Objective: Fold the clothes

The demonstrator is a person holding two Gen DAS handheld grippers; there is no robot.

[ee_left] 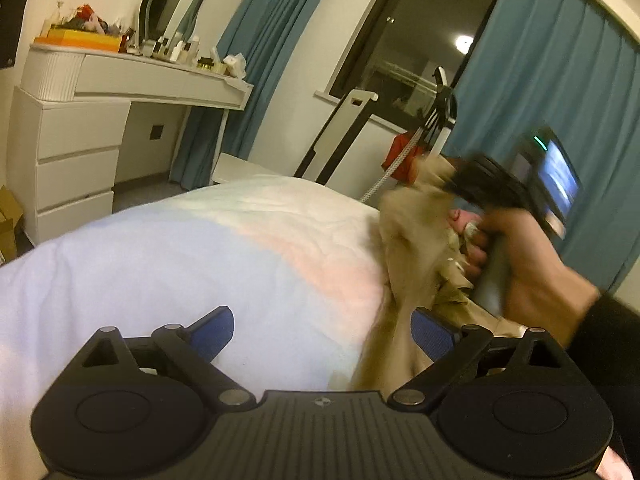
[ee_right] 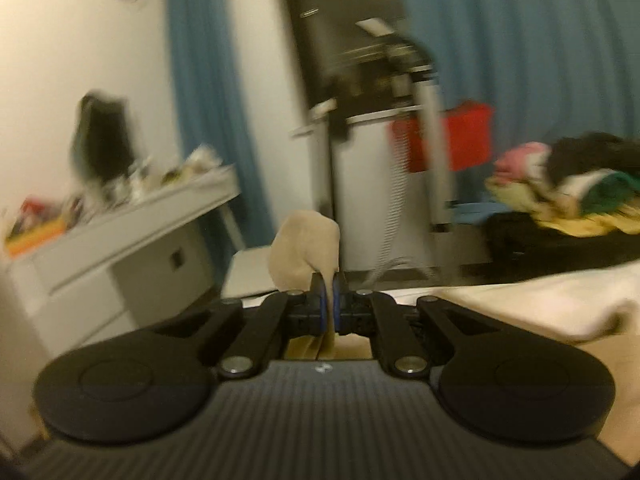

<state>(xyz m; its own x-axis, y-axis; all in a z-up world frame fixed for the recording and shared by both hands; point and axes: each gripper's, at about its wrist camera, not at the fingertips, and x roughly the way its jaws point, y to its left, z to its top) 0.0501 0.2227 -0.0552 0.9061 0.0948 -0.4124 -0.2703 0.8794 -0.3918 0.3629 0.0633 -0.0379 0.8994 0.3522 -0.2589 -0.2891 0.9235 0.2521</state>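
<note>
Right hand-held gripper (ee_right: 329,300) pinching beige garment (ee_left: 412,236) above bed (ee_left: 180,264); left hand-held gripper (ee_left: 322,330) spread, empty; folding barely begun.

No readable text, label, brand or number on anything in either view.

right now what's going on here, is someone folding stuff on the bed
Yes. A person holds a gripper in each hand over a bed with a white cover. The right gripper is shut on a tan garment, lifted clear of the bed. The left gripper is open, low over the cover, with the hanging cloth beside one of its pads. The picture is blurred by motion, and no fold is visible yet. A heap of other clothes waits beyond the bed.
</note>
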